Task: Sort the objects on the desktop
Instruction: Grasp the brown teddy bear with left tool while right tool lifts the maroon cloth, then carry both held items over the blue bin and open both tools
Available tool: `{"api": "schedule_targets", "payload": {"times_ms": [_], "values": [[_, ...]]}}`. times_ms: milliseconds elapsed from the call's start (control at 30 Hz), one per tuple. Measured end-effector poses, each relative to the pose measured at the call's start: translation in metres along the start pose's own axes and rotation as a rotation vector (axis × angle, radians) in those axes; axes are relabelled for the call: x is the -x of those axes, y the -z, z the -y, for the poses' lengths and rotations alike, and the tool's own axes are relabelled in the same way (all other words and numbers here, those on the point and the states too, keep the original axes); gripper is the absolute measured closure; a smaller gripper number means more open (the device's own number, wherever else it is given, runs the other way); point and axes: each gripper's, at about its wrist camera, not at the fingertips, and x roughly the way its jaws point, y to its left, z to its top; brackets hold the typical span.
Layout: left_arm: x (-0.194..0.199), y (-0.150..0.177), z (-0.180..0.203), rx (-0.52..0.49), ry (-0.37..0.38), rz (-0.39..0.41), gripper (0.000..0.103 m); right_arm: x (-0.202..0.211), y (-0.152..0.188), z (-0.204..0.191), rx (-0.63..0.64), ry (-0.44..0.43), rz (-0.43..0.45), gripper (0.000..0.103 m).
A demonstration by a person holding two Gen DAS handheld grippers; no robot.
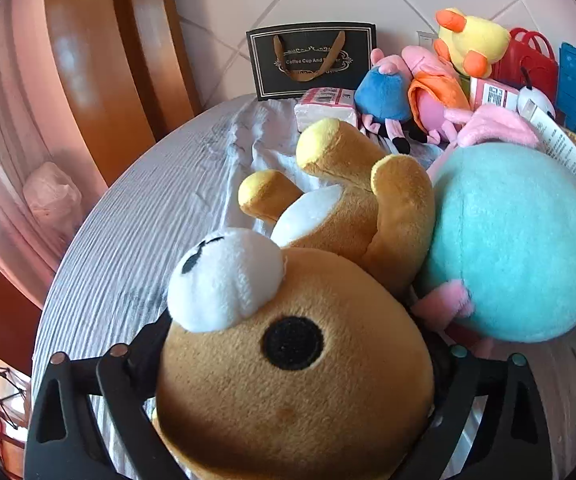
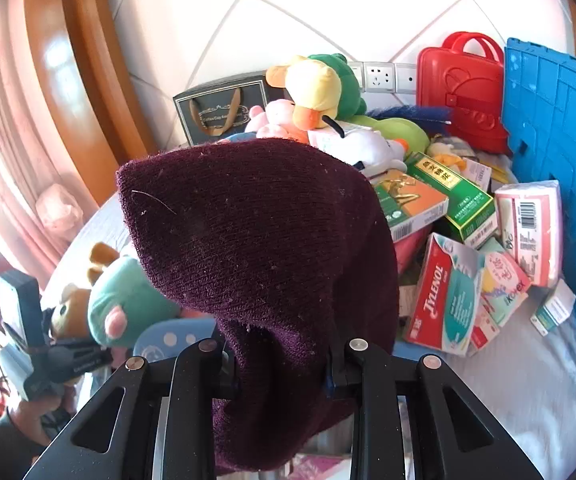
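brown bear plush (image 1: 288,360) lies on the counter (image 1: 136,216) between our wide-spread left fingers (image 1: 160,384); we should centre on its head before squeezing. right fingers (image 2: 337,364) pinch the maroon knit hat (image 2: 256,240).

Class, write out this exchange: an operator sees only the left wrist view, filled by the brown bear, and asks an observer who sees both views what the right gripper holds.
Observer: The right gripper is shut on a dark purple knit hat.
Operator: Anything to the right of it?
Observer: A red Tylenol box, lying tilted.
Operator: And behind the yellow duck?
Observer: A green frog plush.
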Motion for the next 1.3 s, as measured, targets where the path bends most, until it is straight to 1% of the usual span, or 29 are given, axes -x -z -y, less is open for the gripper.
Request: {"api": "schedule_targets", "payload": {"times_ms": [33, 100, 200, 267, 500, 567, 667, 800, 900, 967, 1000, 1067, 1233, 1300], "values": [[0.001, -0.001, -0.003, 0.021, 0.005, -0.006, 0.011, 0.001, 0.002, 0.000, 0.001, 0.003, 0.003, 0.076], [0.005, -0.004, -0.007, 0.031, 0.018, -0.014, 0.014, 0.002, 0.004, -0.001, 0.003, 0.006, 0.002, 0.076], [0.014, -0.007, -0.009, 0.032, 0.043, -0.009, 0.015, 0.005, 0.005, -0.001, 0.011, 0.010, 0.005, 0.076], [0.023, -0.008, -0.015, 0.064, 0.071, 0.001, 0.015, 0.007, 0.006, -0.002, 0.013, 0.011, 0.004, 0.076], [0.070, -0.014, -0.025, 0.064, 0.079, 0.075, 0.015, 0.015, 0.007, -0.005, 0.026, 0.012, 0.015, 0.076], [0.086, -0.023, -0.024, 0.051, 0.085, 0.099, 0.015, 0.020, 0.007, -0.004, 0.017, 0.010, 0.024, 0.076], [0.112, -0.043, -0.012, 0.020, 0.102, 0.149, 0.015, 0.030, 0.004, 0.000, 0.008, 0.021, 0.044, 0.076], [0.138, -0.068, 0.021, -0.018, 0.172, 0.202, 0.015, 0.049, -0.001, 0.008, -0.003, 0.054, 0.075, 0.076], [0.151, -0.082, 0.053, -0.051, 0.260, 0.229, 0.015, 0.071, -0.006, 0.021, -0.025, 0.092, 0.112, 0.076], [0.160, -0.089, 0.076, -0.086, 0.295, 0.253, 0.015, 0.086, -0.011, 0.030, -0.037, 0.115, 0.137, 0.076], [0.165, -0.094, 0.089, -0.095, 0.324, 0.261, 0.015, 0.095, -0.013, 0.037, -0.046, 0.131, 0.151, 0.076], [0.171, -0.102, 0.111, -0.111, 0.359, 0.263, 0.015, 0.112, -0.017, 0.049, -0.063, 0.151, 0.178, 0.076], [0.198, -0.127, 0.170, -0.156, 0.449, 0.315, 0.015, 0.160, -0.030, 0.086, -0.077, 0.220, 0.247, 0.076], [0.210, -0.136, 0.195, -0.178, 0.497, 0.323, 0.015, 0.177, -0.035, 0.100, -0.114, 0.245, 0.275, 0.076]]}}
